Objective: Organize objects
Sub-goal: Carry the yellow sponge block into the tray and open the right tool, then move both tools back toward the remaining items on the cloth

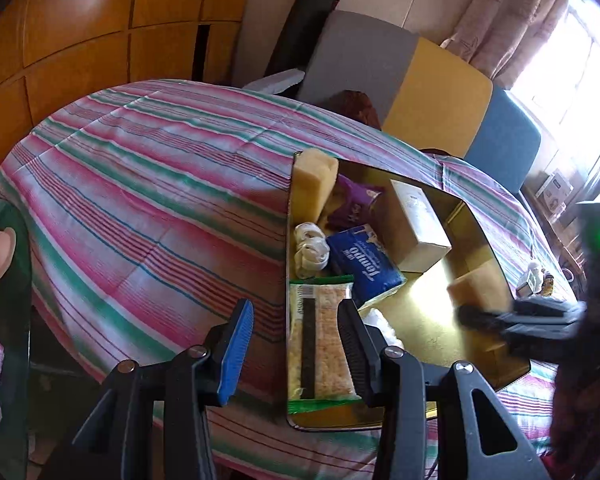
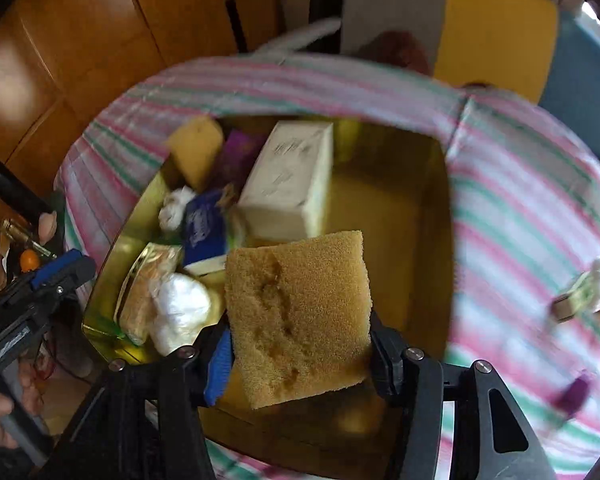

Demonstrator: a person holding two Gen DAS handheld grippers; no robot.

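Tray point(image 1: 480, 224) left half is crowded by white box point(image 1: 414, 226), Tempo pack point(image 1: 366, 266), noodle packet point(image 1: 320, 340); right half floor is left open.

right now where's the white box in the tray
The white box lies inside the gold tray, toward its far side, with the blue tissue pack to its left and the sponge held by the right gripper nearer the camera.
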